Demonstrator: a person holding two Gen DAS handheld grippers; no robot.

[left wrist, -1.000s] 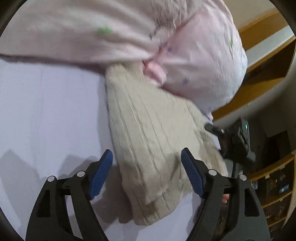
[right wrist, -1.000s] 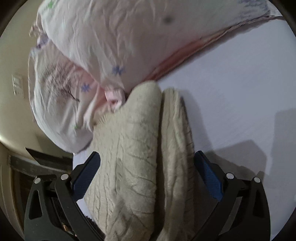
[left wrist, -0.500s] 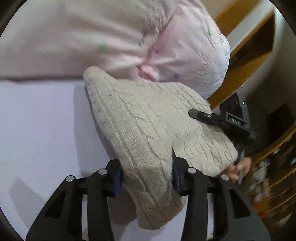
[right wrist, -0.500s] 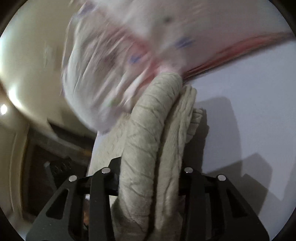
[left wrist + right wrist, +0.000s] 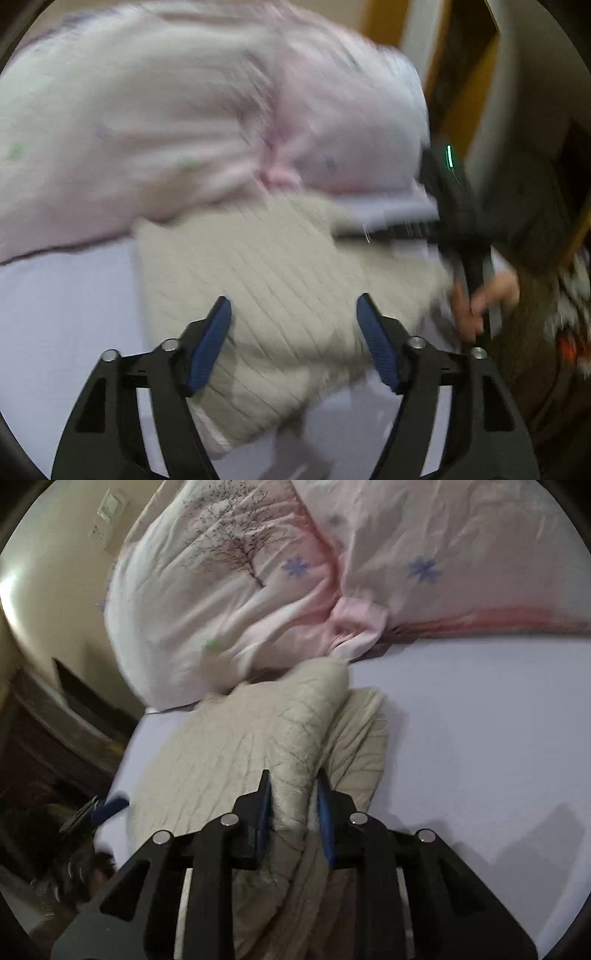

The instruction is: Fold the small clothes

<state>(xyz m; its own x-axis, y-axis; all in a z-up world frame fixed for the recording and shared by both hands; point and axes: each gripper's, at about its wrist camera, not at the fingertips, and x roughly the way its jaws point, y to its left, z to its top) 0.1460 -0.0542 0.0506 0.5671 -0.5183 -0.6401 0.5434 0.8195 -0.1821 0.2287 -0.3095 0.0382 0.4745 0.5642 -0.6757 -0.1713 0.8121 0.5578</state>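
Note:
A beige cable-knit sweater [image 5: 280, 280] lies folded on the lavender bed sheet [image 5: 62, 317]. My left gripper [image 5: 293, 314] is open, its blue pads spread just above the sweater's near edge. In the right wrist view my right gripper [image 5: 293, 790] is shut on a bunched fold of the same sweater [image 5: 236, 746]. The right gripper also shows in the left wrist view [image 5: 454, 206], blurred, at the sweater's right side, with a hand below it. The left wrist view is motion-blurred.
A pink-and-white floral quilt [image 5: 258, 572] is heaped at the far side, touching the sweater's far edge. Bare sheet [image 5: 480, 720] stretches to the right of the sweater. Wooden furniture [image 5: 461, 92] stands beyond the bed's edge. The left gripper shows at the right wrist view's lower left [image 5: 99, 808].
My left gripper has let go of the sweater and opened. The sweater has dropped flatter onto the sheet. My right gripper stays shut on its fold.

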